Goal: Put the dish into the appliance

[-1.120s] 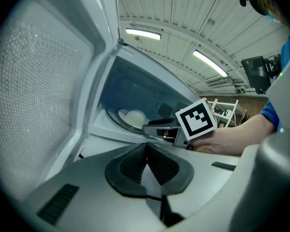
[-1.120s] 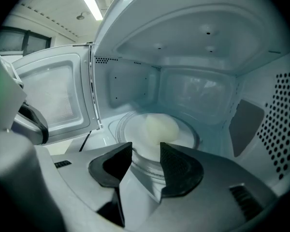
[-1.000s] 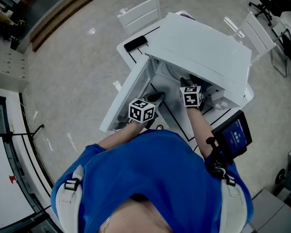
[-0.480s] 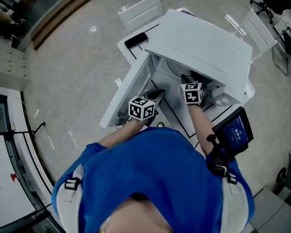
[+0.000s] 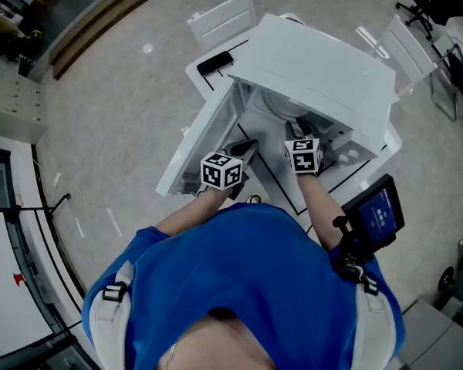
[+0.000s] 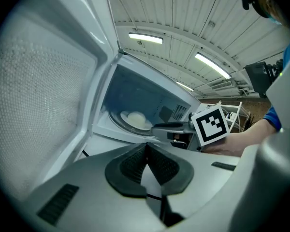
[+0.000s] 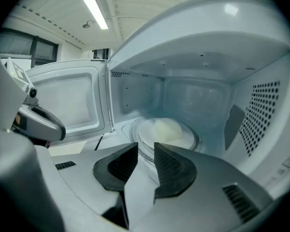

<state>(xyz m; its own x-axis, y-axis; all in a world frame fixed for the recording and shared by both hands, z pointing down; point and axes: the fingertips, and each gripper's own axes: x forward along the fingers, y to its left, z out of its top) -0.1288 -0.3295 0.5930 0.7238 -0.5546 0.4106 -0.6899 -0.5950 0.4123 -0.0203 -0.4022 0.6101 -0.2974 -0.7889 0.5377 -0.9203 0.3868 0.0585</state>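
Item: dish (image 7: 166,128), pale and round, resting on the glass turntable (image 7: 195,140) inside the microwave (image 5: 316,68). It lies free of both tools, so the placing step is judged done. Door (image 5: 201,141): swung wide to the left of the cavity and not yet closed, presumably left so while the grippers stand at the opening. Right gripper (image 7: 146,149): at the mouth of the cavity, aimed at the dish and just short of it. Its jaws stand a narrow gap apart and have just been closing, with nothing between them and the pads touching nothing, which fits a tool that has let go. Left gripper (image 6: 146,146): near the inner face of the open door. Its jaws are together and empty, and whether it touches the door cannot be told. It is probably stationed there to push the door shut.
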